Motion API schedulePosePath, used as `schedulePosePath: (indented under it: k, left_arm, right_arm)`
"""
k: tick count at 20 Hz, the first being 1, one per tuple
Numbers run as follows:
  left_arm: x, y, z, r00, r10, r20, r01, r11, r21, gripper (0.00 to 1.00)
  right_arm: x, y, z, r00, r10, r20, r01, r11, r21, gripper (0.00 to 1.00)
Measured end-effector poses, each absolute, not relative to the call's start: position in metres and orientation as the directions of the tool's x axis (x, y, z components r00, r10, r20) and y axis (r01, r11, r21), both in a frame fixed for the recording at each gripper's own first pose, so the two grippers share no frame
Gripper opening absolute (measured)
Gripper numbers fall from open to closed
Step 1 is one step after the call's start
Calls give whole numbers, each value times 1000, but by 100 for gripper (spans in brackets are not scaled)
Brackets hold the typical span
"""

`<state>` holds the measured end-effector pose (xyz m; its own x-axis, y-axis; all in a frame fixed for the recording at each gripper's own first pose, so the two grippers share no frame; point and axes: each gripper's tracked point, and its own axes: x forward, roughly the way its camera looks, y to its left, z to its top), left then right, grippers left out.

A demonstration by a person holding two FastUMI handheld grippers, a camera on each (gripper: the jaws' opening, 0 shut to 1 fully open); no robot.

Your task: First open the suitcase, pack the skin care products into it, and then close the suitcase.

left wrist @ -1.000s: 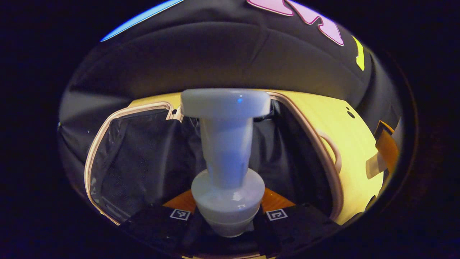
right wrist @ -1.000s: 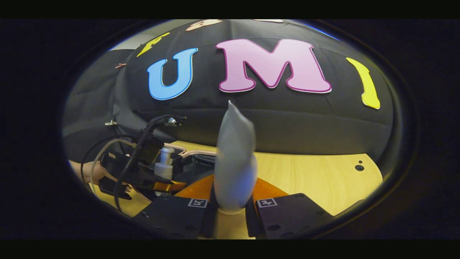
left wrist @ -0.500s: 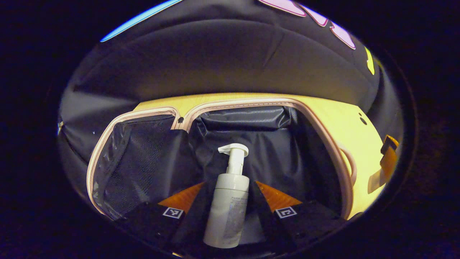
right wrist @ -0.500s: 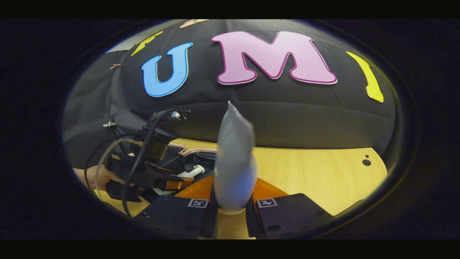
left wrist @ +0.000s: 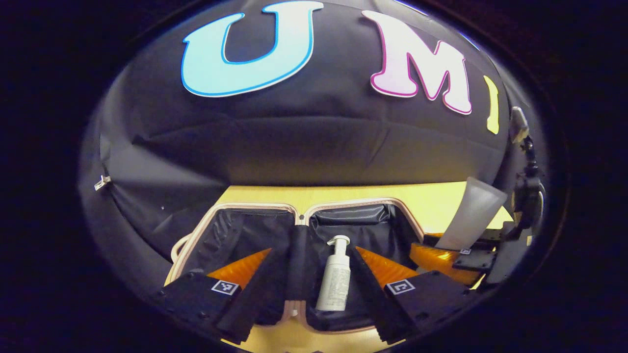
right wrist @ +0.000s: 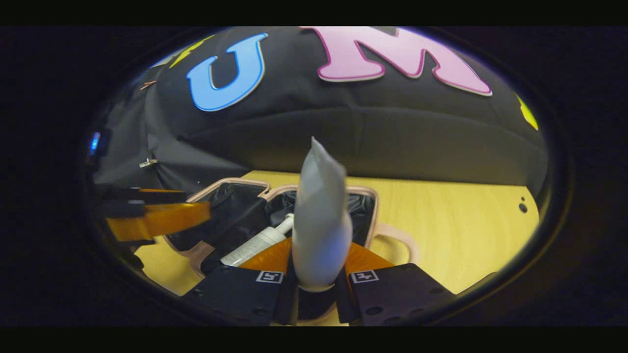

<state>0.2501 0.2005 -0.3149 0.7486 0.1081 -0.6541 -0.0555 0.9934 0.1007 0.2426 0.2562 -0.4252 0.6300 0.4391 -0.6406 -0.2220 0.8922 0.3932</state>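
Note:
The open suitcase point(left wrist: 343, 202) lies on the wooden table, its black-lined halves edged in pale trim. A white pump bottle point(left wrist: 334, 277) lies flat in the right half. My left gripper point(left wrist: 314, 294) hangs above it, open wide, and its fingers touch nothing. In the right gripper view the suitcase point(right wrist: 375, 215) sits just ahead, with the pump bottle point(right wrist: 260, 242) inside. My right gripper point(right wrist: 316, 289) is shut on a pale upright tube point(right wrist: 319, 220). The left gripper view shows that tube point(left wrist: 471, 215) at the right. The left gripper's fingers point(right wrist: 152, 218) show at the left edge.
The wooden table point(right wrist: 441, 225) stretches right of the suitcase and has small holes point(right wrist: 522, 206) near its far right. The suitcase's looped handle point(right wrist: 397, 235) lies on the table on that side. The black cloth wall point(left wrist: 304, 147) stands close behind the table.
My left gripper has let go of the pump bottle, which now lies in the suitcase, and has drawn back and up. My right gripper has carried the tube closer to the suitcase.

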Motion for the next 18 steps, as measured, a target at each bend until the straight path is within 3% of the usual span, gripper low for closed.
schedulePosePath:
  k: [1, 4, 5, 6, 7, 8, 10, 15, 16, 18]
  left_arm:
    - [243, 199, -308, 756, 89, -648, -52, 996, 77, 94]
    - [224, 203, -295, 758, 71, -648, -59, 997, 41, 94]
    - [220, 206, -294, 759, 72, -647, -65, 997, 35, 94]
    - [214, 209, -290, 759, 80, -646, -76, 997, 33, 94]
    - [208, 213, -286, 759, 86, -646, -86, 996, 32, 94]
    - [204, 218, -287, 756, 94, -648, -96, 995, 32, 94]
    - [199, 229, -295, 755, 112, -646, -118, 992, 34, 94]
    - [189, 257, -304, 753, 177, -634, -182, 982, 58, 93]
    - [190, 269, -303, 759, 202, -619, -204, 976, 69, 94]
    - [193, 298, -295, 778, 255, -574, -245, 965, 96, 94]
  right_arm:
    - [241, 261, -436, 608, 433, -666, -213, 897, 388, 34]
    - [235, 270, -463, 535, 409, -740, -215, 912, 349, 35]
    - [235, 272, -466, 527, 406, -747, -206, 913, 351, 29]
    - [237, 273, -468, 528, 400, -749, -195, 916, 351, 35]
    - [240, 275, -466, 535, 393, -748, -183, 918, 351, 31]
    - [242, 274, -463, 545, 385, -745, -174, 921, 349, 42]
    - [249, 271, -461, 572, 359, -738, -159, 931, 329, 47]
    - [246, 271, -451, 591, 350, -727, -190, 936, 297, 76]
    - [246, 270, -444, 606, 350, -714, -198, 936, 291, 75]
    - [248, 266, -425, 649, 348, -676, -204, 936, 286, 88]
